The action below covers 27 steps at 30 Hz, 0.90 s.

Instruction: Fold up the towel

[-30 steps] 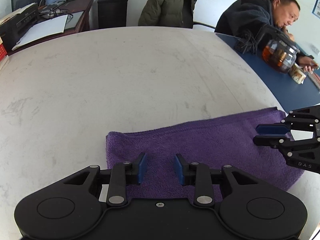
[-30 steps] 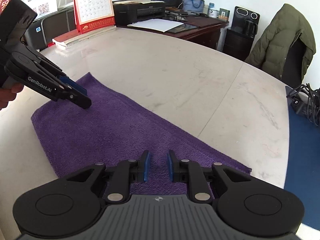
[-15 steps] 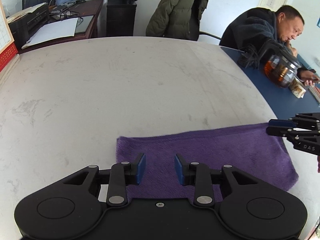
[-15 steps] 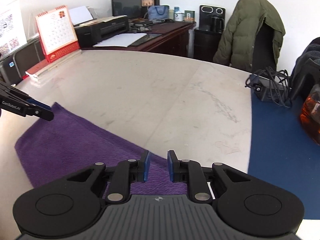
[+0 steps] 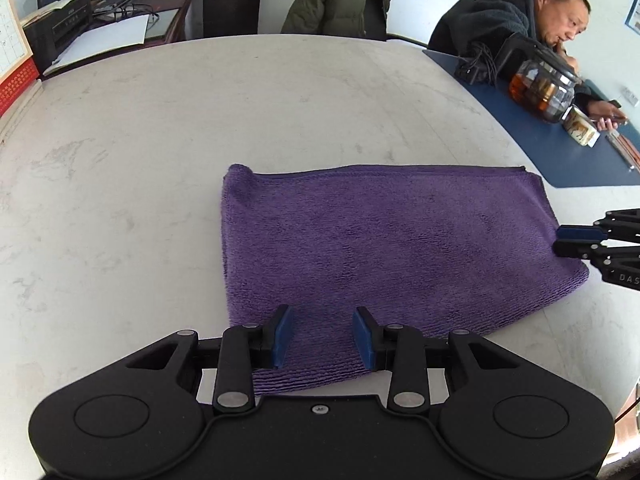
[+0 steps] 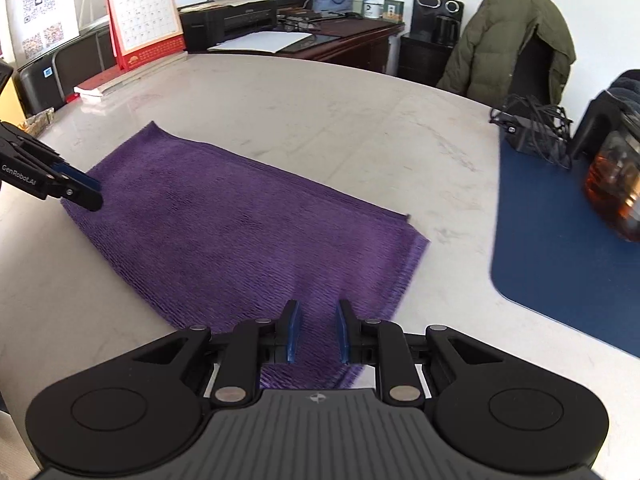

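Observation:
A purple towel [image 5: 384, 248] lies folded flat on the white marble table [image 5: 160, 128]. My left gripper [image 5: 322, 320] hovers over the towel's near edge, jaws opening, and the cloth lies under the fingers with no pad pressing on it. My right gripper [image 6: 316, 312] stands over the near right corner of the towel [image 6: 240, 232], jaws also opening and gripping nothing. In the left wrist view the right gripper [image 5: 560, 240] sits at the towel's right edge. The left gripper [image 6: 82, 194] appears at the towel's left edge in the right wrist view.
A blue mat [image 5: 560, 148] covers the table's right side, with a glass teapot [image 5: 542, 90], a small box and a black cable bundle [image 6: 532, 128] on it. A person [image 5: 500, 20] sits behind it. A desk calendar [image 6: 142, 20] and books stand at the far left.
Both grippers have drawn back toward the towel's near edge and apart from each other, so more of the towel shows. Both pairs of jaws stand slightly wider.

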Each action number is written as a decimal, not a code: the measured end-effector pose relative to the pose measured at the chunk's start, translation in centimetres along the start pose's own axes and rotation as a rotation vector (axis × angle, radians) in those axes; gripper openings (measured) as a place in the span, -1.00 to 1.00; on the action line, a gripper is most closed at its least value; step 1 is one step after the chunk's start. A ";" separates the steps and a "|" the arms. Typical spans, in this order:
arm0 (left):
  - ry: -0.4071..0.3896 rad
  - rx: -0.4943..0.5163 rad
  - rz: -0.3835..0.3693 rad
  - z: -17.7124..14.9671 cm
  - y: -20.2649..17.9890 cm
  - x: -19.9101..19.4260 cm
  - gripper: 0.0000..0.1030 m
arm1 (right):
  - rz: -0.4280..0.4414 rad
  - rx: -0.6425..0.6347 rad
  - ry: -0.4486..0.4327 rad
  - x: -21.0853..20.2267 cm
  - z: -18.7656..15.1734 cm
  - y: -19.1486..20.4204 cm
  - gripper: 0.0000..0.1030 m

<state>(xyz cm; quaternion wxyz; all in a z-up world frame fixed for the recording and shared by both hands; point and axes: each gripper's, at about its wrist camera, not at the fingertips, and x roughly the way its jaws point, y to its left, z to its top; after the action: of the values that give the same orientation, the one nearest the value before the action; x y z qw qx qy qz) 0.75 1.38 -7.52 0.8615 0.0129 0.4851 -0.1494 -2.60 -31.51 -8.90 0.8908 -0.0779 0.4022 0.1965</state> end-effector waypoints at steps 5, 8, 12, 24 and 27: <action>-0.023 0.057 -0.013 0.8 -1.8 -1.4 -0.43 | -0.072 0.089 -0.009 -1.5 -0.5 -1.9 -0.47; -0.057 0.114 -0.046 1.5 -3.7 -2.3 -0.39 | -0.078 0.126 -0.036 -2.8 -0.4 -2.4 -0.47; -0.063 0.090 -0.042 1.3 -4.2 -2.6 -0.37 | -0.030 0.138 -0.075 -3.7 0.2 -1.9 -0.43; -0.037 -0.283 0.067 -2.6 1.3 -5.6 -0.36 | 0.379 -0.265 -0.139 1.2 11.6 6.3 -0.13; -0.024 -0.373 0.055 -3.1 2.2 -5.2 -0.36 | 0.504 -0.413 -0.109 4.5 15.1 9.2 -0.04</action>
<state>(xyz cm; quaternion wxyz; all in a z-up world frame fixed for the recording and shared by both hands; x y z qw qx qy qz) -3.82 5.27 -5.05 0.8585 -0.1354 0.4935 -0.0333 6.67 -17.32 -2.09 0.7996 -0.1444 0.3123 0.4922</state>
